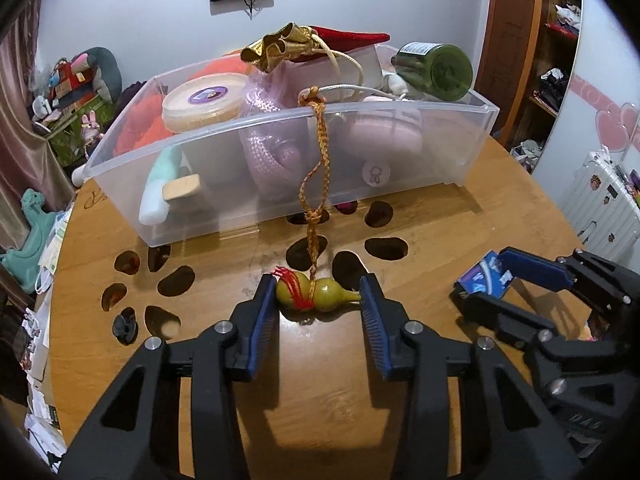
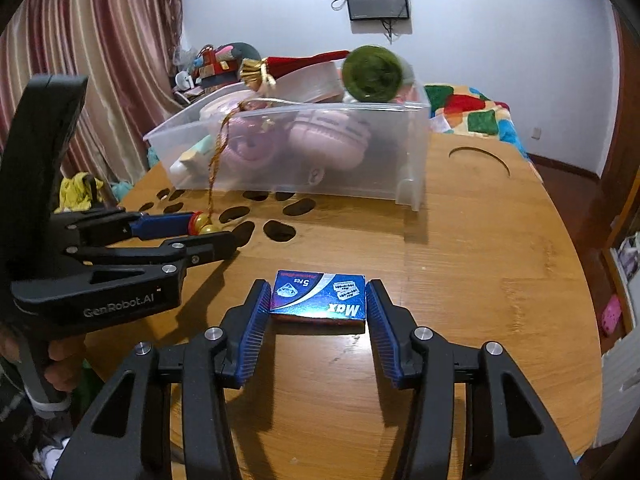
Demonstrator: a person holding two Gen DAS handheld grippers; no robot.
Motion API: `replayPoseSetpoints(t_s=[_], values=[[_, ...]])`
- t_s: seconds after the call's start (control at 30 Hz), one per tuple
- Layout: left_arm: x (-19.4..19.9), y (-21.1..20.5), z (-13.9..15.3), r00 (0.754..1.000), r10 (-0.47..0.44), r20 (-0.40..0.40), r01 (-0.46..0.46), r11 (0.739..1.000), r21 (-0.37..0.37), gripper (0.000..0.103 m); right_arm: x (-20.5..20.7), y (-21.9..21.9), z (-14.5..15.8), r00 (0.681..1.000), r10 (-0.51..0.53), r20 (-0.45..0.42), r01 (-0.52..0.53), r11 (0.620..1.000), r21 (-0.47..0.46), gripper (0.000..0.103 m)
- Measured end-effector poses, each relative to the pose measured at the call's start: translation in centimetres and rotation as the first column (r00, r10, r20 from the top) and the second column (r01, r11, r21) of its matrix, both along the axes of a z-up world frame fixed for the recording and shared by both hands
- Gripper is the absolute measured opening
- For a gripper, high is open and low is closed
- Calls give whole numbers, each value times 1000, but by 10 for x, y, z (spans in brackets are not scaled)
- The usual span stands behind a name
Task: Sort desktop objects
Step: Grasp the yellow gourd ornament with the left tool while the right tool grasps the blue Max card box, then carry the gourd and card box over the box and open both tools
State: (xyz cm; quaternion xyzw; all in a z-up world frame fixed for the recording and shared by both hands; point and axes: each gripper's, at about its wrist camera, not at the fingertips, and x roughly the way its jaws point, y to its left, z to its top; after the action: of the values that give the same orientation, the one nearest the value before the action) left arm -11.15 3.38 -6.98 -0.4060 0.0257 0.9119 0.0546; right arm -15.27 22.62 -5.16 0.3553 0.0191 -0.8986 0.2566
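A: Left wrist view: left tool (image 1: 319, 300) spread, straddling the gourd charm (image 1: 320, 293) on the counter (image 1: 440, 220); its cord (image 1: 316, 168) is hooked over the bin (image 1: 460, 120) rim at 12 o'clock.

B: Right tool (image 2: 315, 300) spread around the blade box (image 2: 319, 297), touching neither side.

A: Step, I judge: pre-grasp. Next, close, lift clear of the rim.

B: Bin heaped; room at 3 o'clock.

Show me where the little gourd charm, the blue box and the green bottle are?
gourd charm (image 1: 320, 291): left wrist view, on its yellow-green body.
blue box (image 2: 319, 299): right wrist view, middle of its printed top face.
green bottle (image 1: 447, 70): left wrist view, on its round base.
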Motion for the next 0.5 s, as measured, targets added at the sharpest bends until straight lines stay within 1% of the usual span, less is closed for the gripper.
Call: replayPoseSetpoints(t_s=[0.07, 0.23, 0.33, 0.5], values=[[2, 0, -1, 1000, -3, -9, 3, 1000, -2, 42, -2, 4, 2, 1000, -8, 6, 8, 1000, -16, 45], [4, -3, 1, 1000, 6, -13, -6, 1000, 12, 42, -4, 8, 11, 1000, -21, -13, 21, 1000, -19, 45], [7, -9, 8, 999, 16, -32, -16, 1000, 21, 42, -6, 11, 17, 999, -26, -24, 25, 999, -21, 45], [13, -20, 27, 996, 31, -82, -29, 999, 32, 42, -10, 11, 29, 998, -39, -56, 39, 999, 1, 45]])
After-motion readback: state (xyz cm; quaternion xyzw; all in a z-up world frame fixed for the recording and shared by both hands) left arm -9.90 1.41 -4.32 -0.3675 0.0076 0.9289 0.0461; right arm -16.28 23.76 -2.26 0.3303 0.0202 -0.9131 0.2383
